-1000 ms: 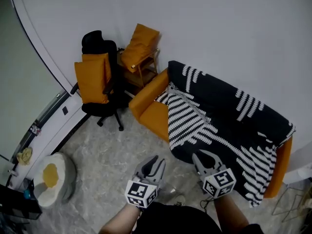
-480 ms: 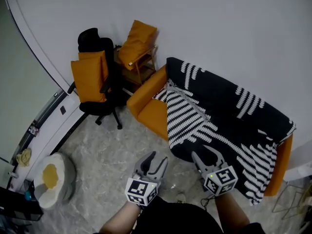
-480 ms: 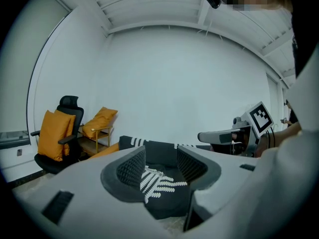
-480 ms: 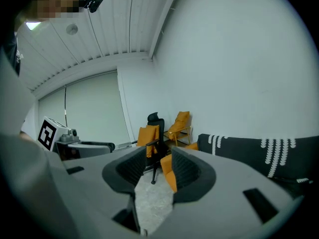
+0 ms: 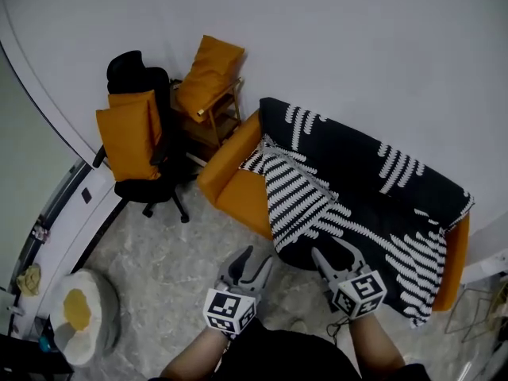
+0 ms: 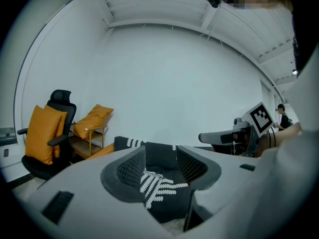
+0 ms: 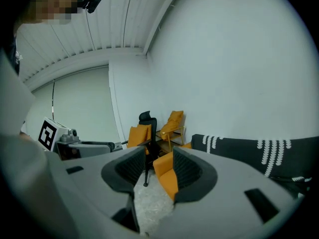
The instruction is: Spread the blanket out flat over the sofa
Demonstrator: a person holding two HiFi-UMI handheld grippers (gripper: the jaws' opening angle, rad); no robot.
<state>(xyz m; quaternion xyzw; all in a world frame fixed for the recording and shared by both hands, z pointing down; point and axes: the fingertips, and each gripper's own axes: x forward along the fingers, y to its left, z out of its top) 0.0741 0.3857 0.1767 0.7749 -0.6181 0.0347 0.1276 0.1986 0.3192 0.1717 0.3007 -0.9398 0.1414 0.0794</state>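
A black blanket (image 5: 361,193) with white fishbone stripes lies over the back and seat of the orange sofa (image 5: 232,182) and hangs down its front at the right. The sofa's left arm and left front stay bare. Both grippers hover over the floor just short of the sofa front. My left gripper (image 5: 251,262) is open and empty, its jaws having just been opening; between them I see the blanket (image 6: 158,182) farther off. My right gripper (image 5: 336,254) is also open and empty after just opening, and it frames the sofa's arm (image 7: 167,177).
A black office chair (image 5: 131,141) with an orange cushion and a wooden chair (image 5: 208,86) with another cushion stand left of the sofa by the wall. A pale round pouf (image 5: 79,314) sits at the lower left. A wire rack (image 5: 476,312) stands right of the sofa. Marble floor (image 5: 171,248) lies in front.
Both grippers' jaws stand wider apart than a second ago. The head view has swung, so the sofa and chairs sit farther left in it.
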